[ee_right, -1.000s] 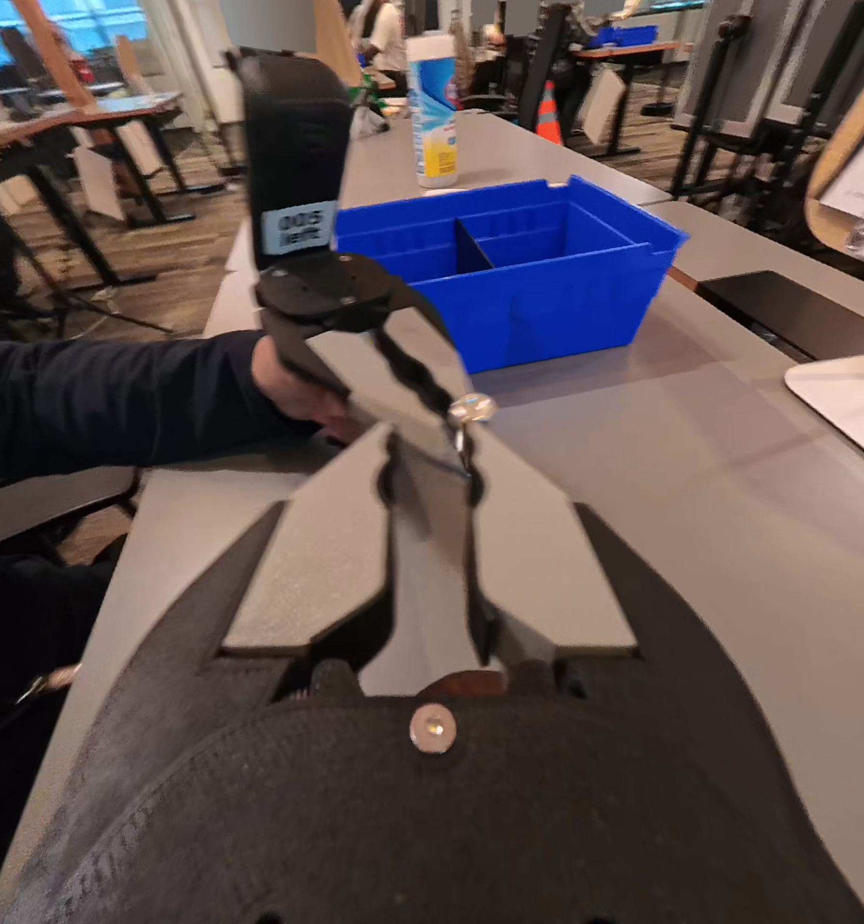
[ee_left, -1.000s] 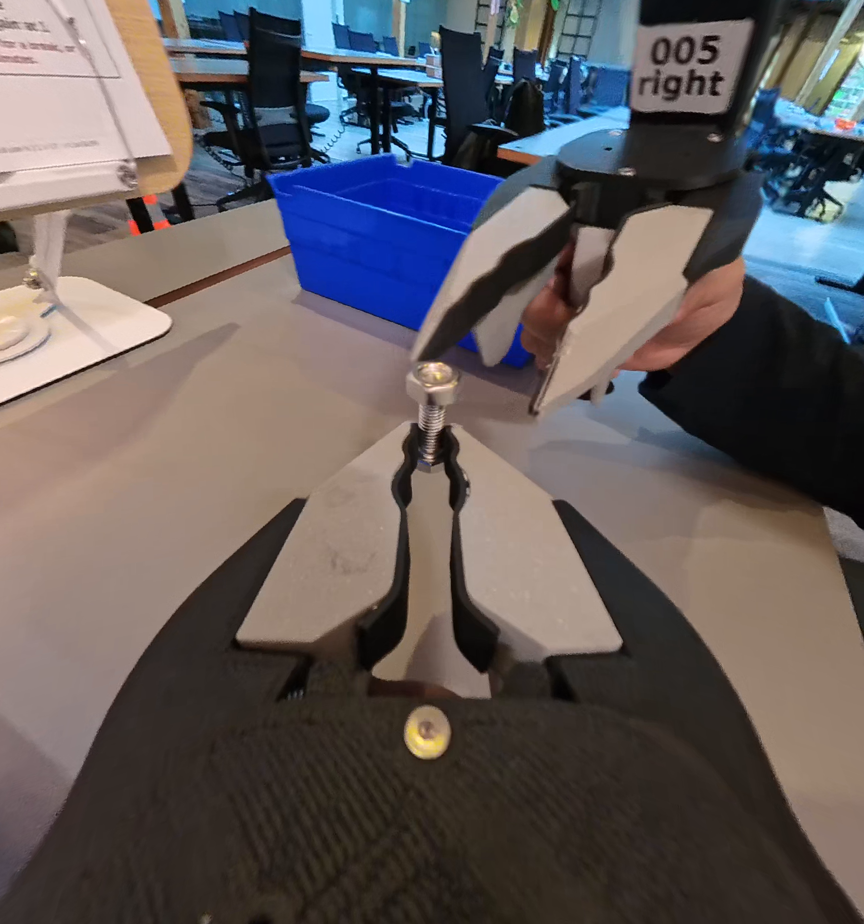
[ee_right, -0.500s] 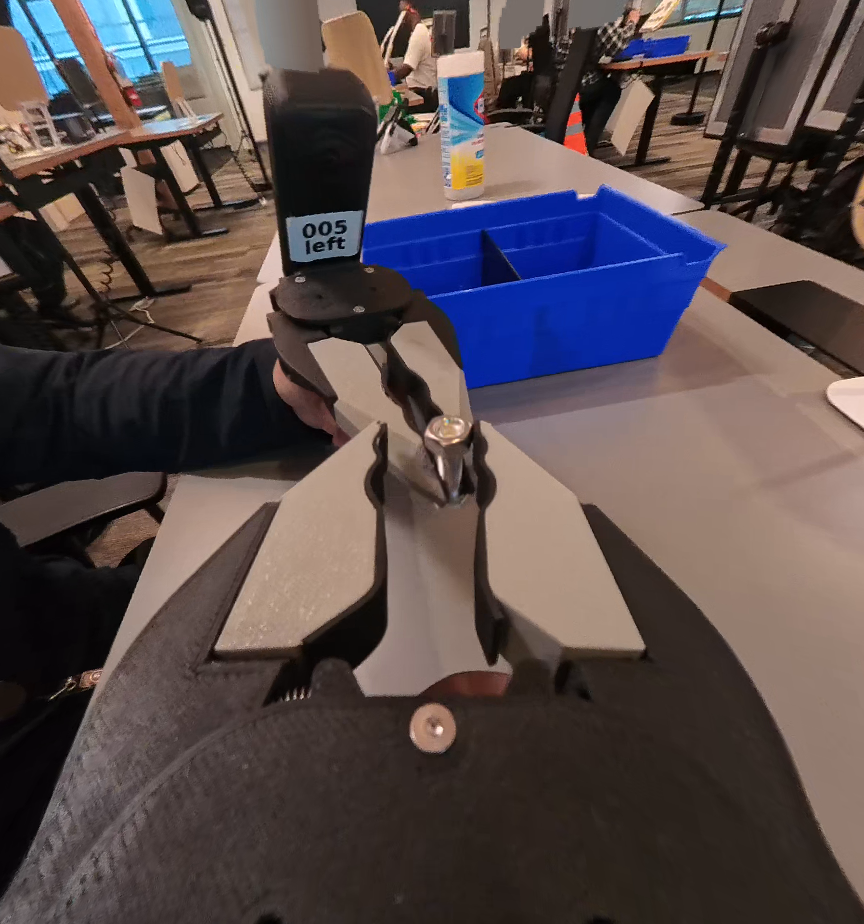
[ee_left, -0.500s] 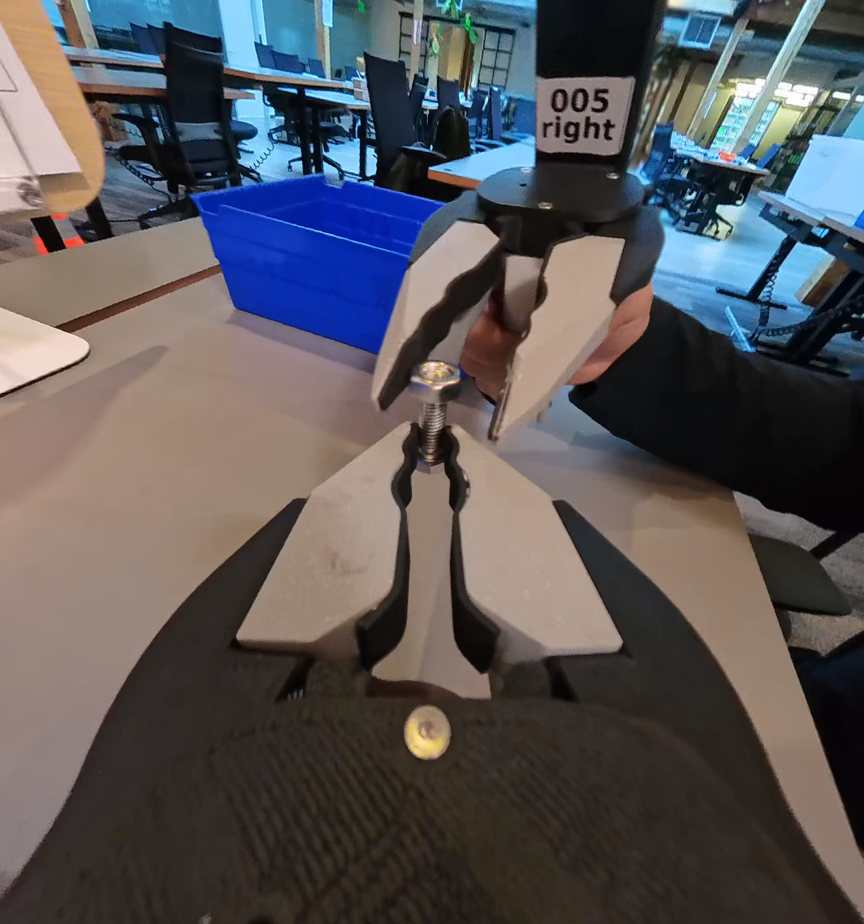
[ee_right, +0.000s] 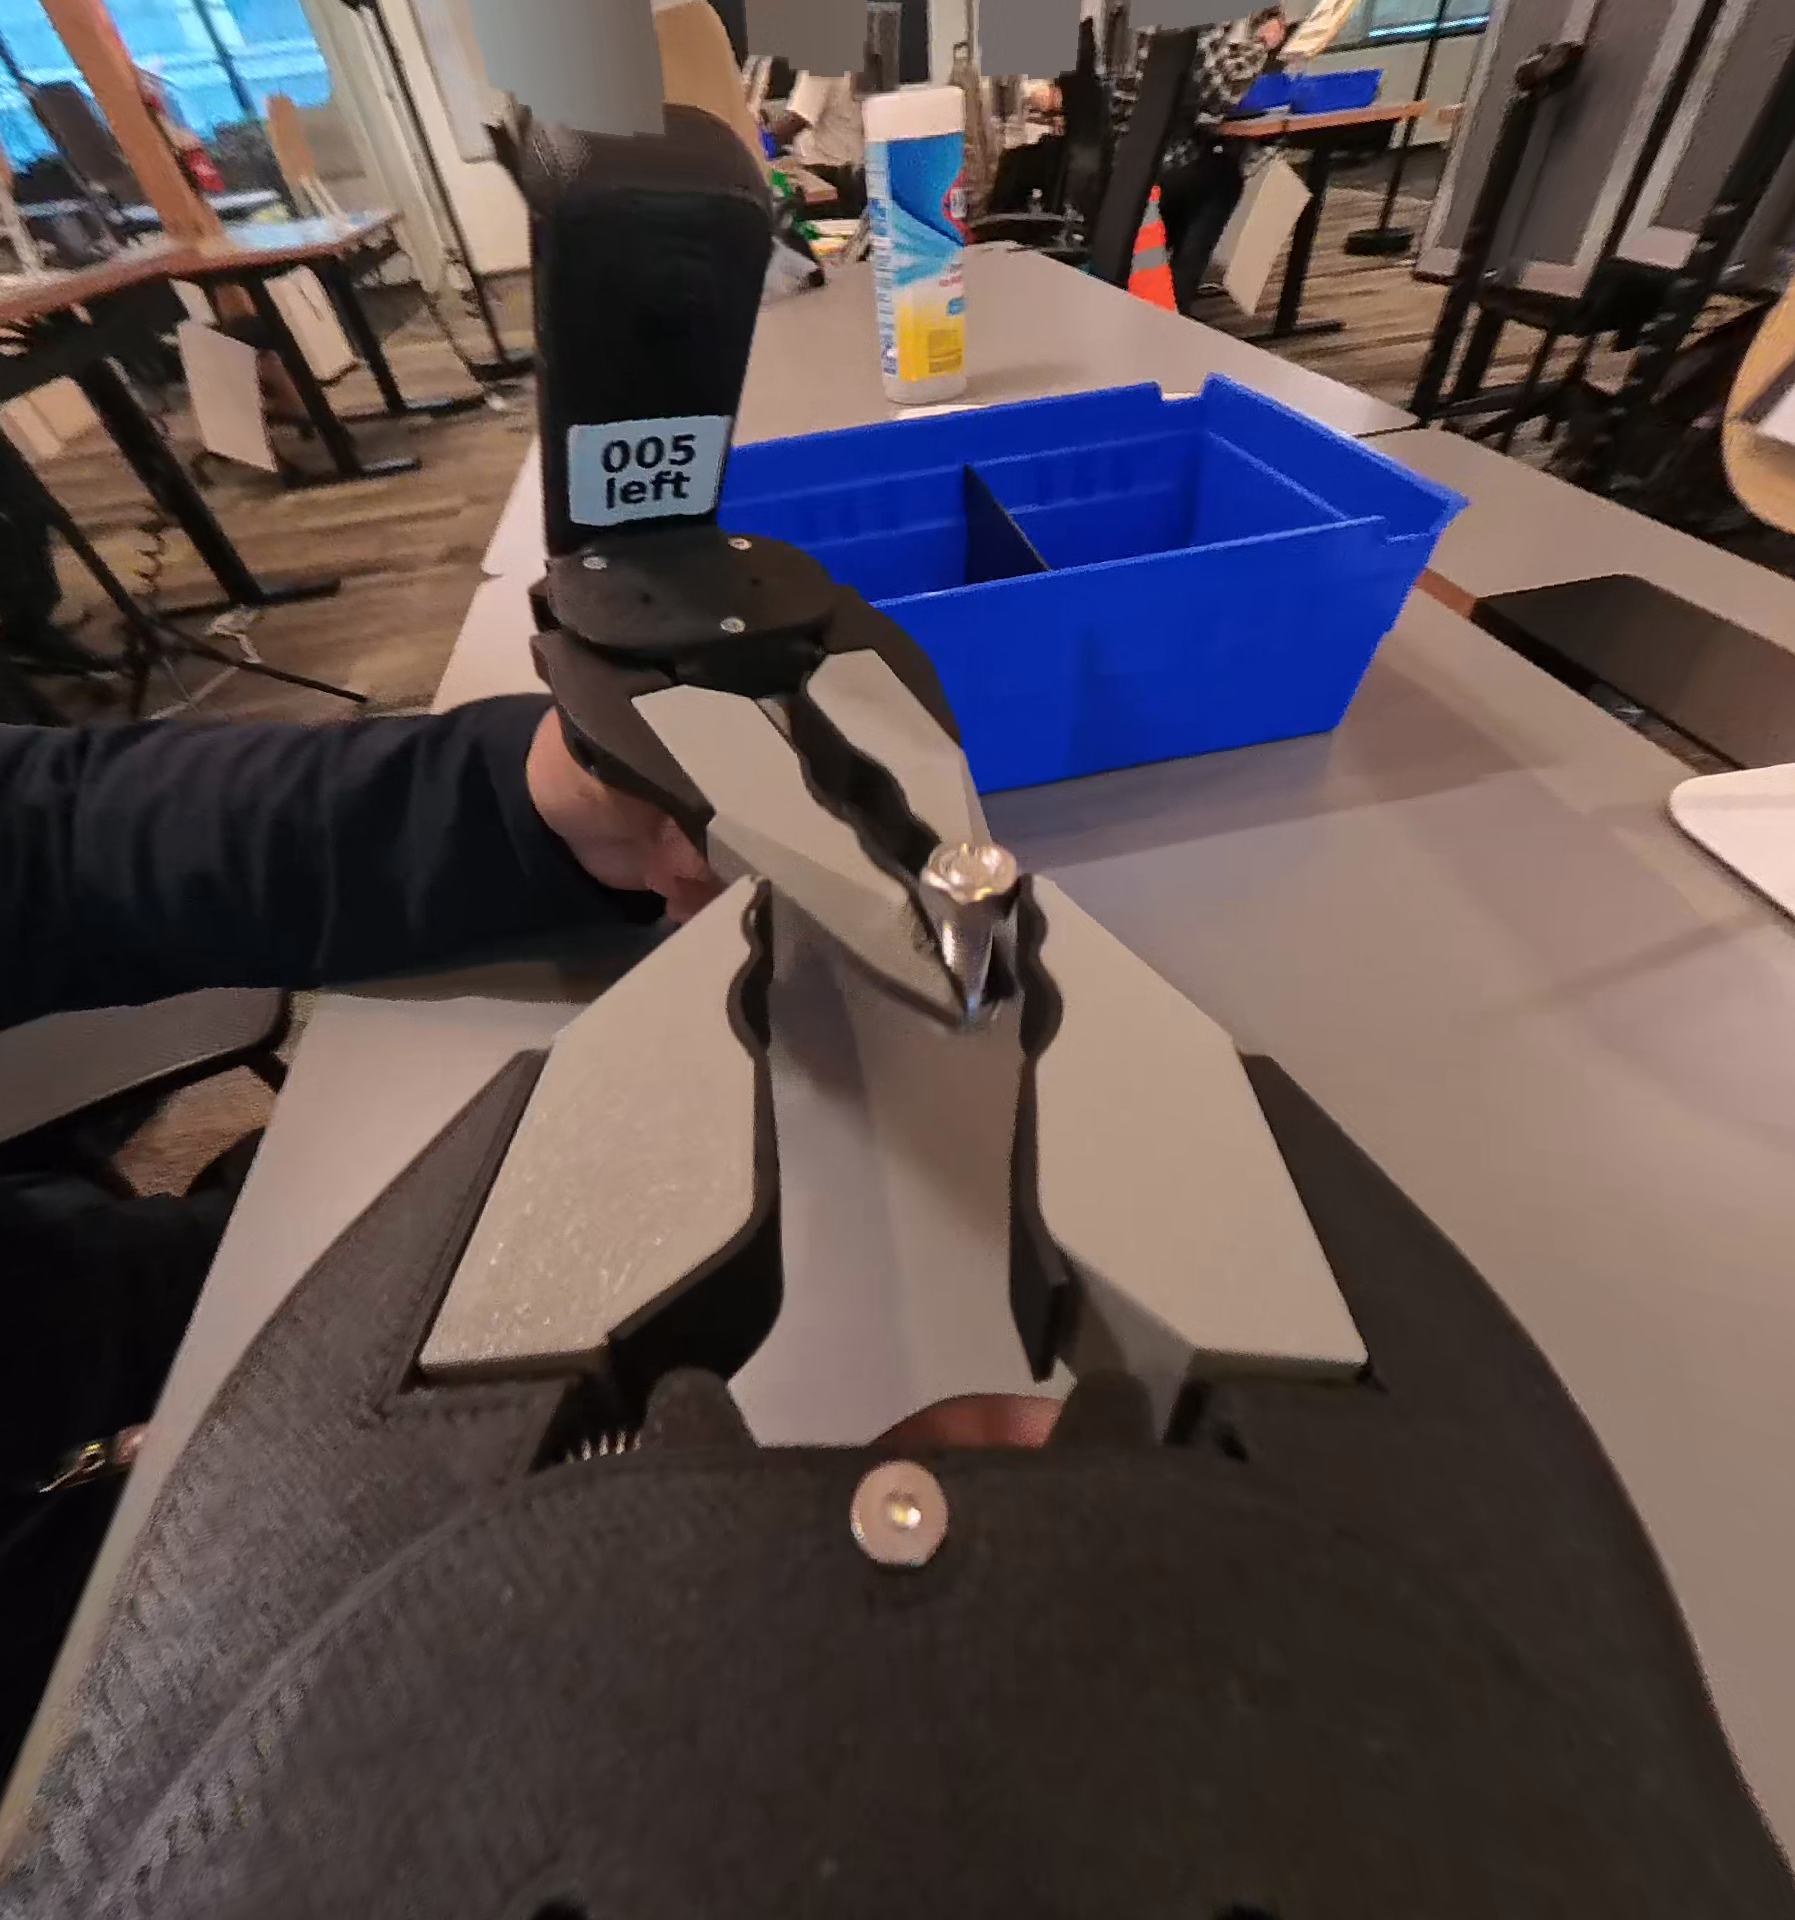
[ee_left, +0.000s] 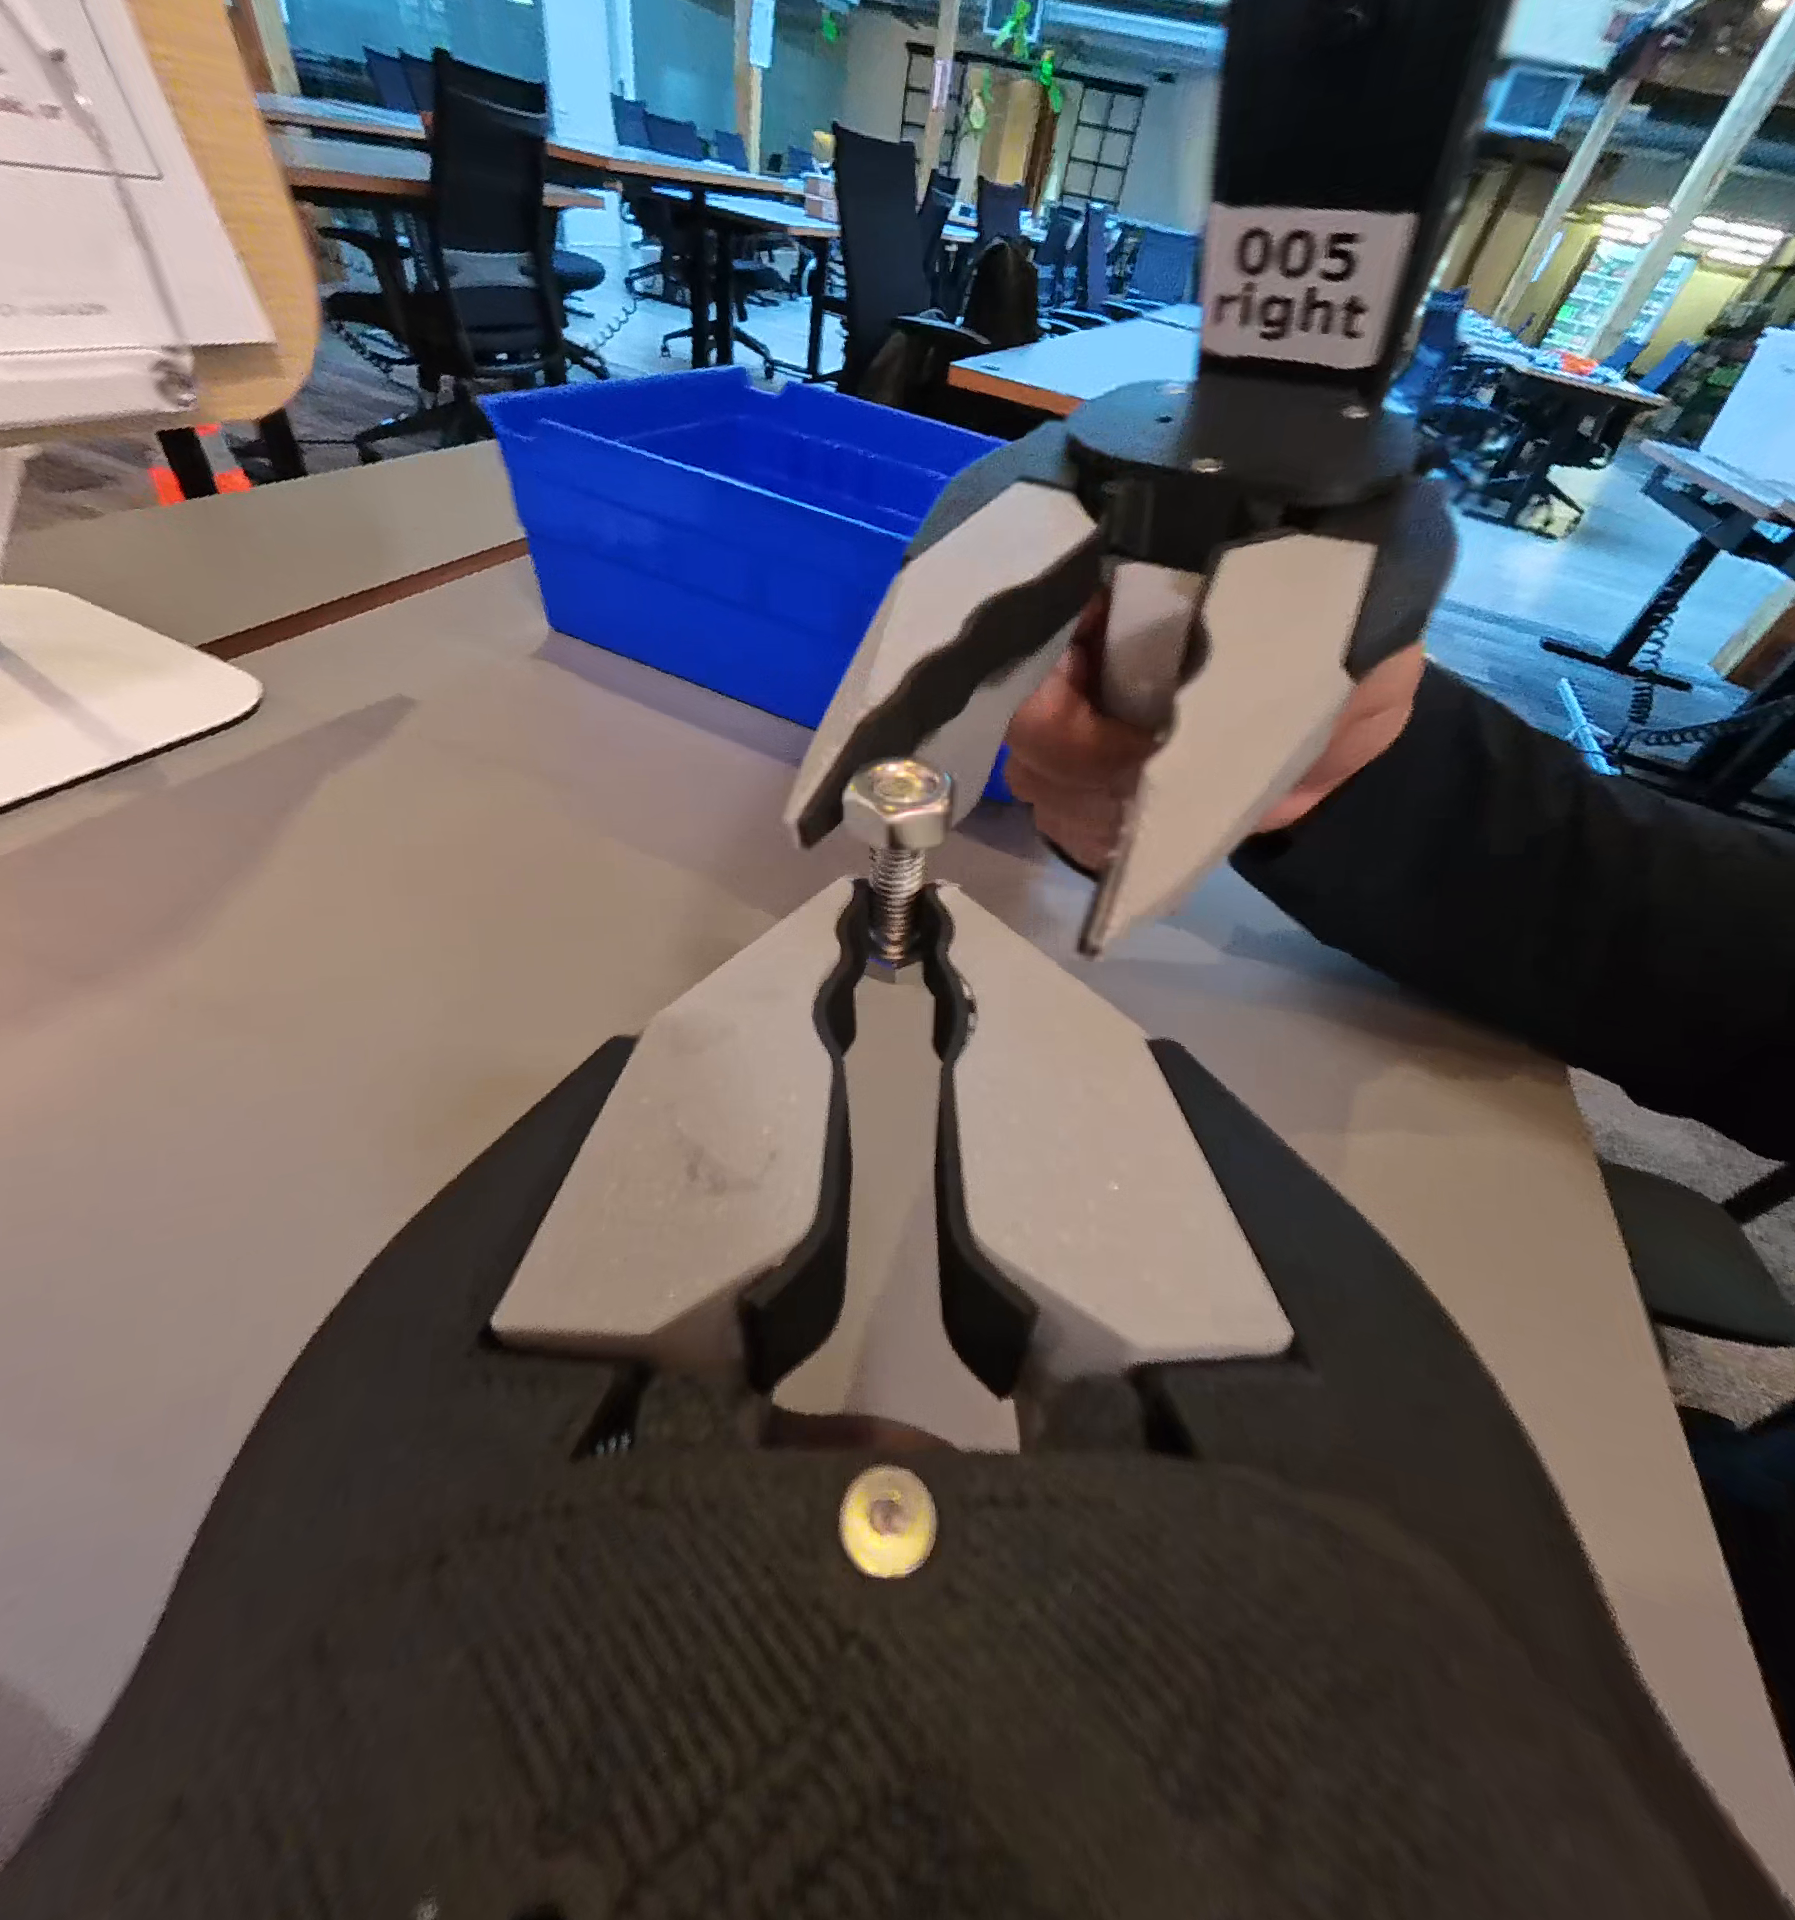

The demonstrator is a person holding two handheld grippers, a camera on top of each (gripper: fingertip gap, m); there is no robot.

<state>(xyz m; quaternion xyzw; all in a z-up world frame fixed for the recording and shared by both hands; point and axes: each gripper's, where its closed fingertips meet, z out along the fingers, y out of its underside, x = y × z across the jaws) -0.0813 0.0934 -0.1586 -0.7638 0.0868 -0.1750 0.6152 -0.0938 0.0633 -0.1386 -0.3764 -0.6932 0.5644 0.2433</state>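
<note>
Both grippers meet at left gripper's (ee_left: 895, 914) bolt (ee_left: 897, 831).

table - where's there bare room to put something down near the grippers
Bare grey table lies between the white stand base, the blue bin and the left gripper. In the right wrist view, another bare stretch runs right of the right gripper, below the bin, up to the white base. It is crowded where both grippers meet round the bolt.
</note>
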